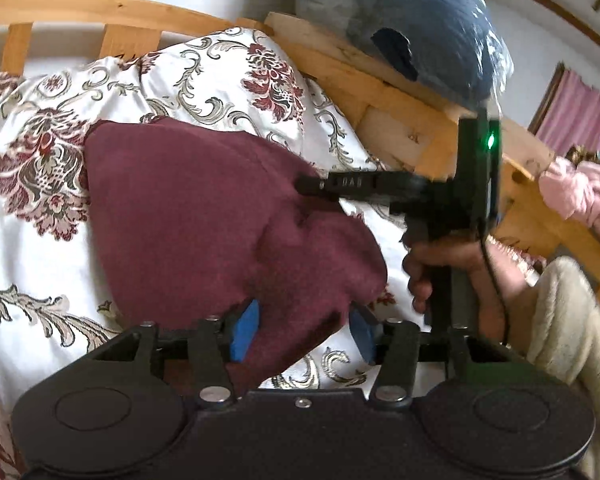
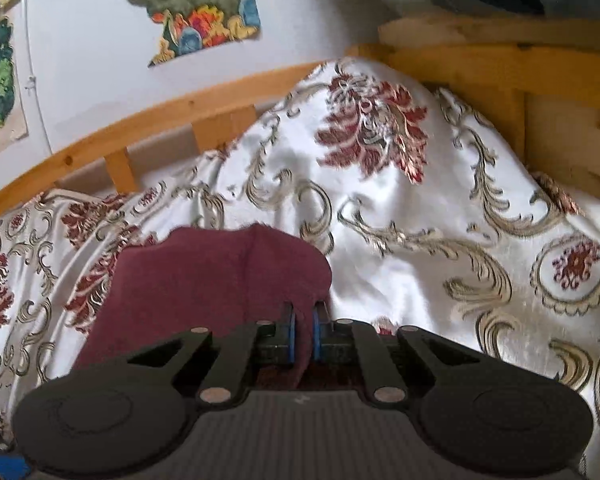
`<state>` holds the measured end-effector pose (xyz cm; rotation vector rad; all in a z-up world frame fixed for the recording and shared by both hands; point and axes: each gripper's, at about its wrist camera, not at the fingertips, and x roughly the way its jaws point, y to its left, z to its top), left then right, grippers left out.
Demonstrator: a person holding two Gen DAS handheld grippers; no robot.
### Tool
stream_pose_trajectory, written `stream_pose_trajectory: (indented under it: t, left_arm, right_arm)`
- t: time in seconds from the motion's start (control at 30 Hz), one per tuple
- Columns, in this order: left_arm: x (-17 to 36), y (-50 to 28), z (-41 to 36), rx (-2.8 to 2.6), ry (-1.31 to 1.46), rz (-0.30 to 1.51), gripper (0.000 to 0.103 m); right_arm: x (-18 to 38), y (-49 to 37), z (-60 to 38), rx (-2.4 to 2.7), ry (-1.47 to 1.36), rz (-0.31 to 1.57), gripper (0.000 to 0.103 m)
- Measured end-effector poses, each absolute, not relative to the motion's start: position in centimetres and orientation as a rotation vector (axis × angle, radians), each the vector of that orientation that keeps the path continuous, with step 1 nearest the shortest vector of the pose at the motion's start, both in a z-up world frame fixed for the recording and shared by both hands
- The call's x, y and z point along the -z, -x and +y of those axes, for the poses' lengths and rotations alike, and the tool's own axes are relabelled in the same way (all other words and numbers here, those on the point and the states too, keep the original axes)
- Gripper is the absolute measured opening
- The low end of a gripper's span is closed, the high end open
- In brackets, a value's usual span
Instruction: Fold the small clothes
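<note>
A maroon garment lies bunched on the patterned bedspread. In the left wrist view my left gripper stands open, and a fold of the garment sits between its blue pads without being clamped. My right gripper comes in from the right, held by a hand, its tip on the garment's far edge. In the right wrist view the right gripper is shut on a pinch of the maroon garment, which spreads away to the left.
A wooden bed rail and a wooden headboard border the bedspread. On the headboard rests a plastic-wrapped blue-grey bundle. Pink clothes lie at the far right. Posters hang on the wall.
</note>
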<state>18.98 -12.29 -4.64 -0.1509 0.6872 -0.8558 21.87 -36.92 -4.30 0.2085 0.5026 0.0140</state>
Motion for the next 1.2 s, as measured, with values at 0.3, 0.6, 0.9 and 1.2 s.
stream_pose_trajectory:
  t: [0.3,0.6,0.9,1.2]
  left_arm:
    - [2.8,-19.1,-8.7,0.673,0.298,0.644,0.096]
    - [5.1,-21.7,-7.7,0.537,0.338,0.772,0.101]
    - [6.3,-21.7,-8.3,0.521,0.301,0.827,0.102]
    - [6.7,-21.7,-8.2,0.509,0.317,0.850,0.102]
  right_arm:
    - [4.5,-22.0,-36.6,-0.008,-0.164,0.483,0.010]
    - [3.7,-21.6,-37.4,-0.007,-0.216,0.511,0.036]
    - [2.4,-18.3,-39.1,-0.097,-0.296,0.586,0.100]
    - [2.1,-17.4,-37.3,-0.188,-0.197,0.688,0.103]
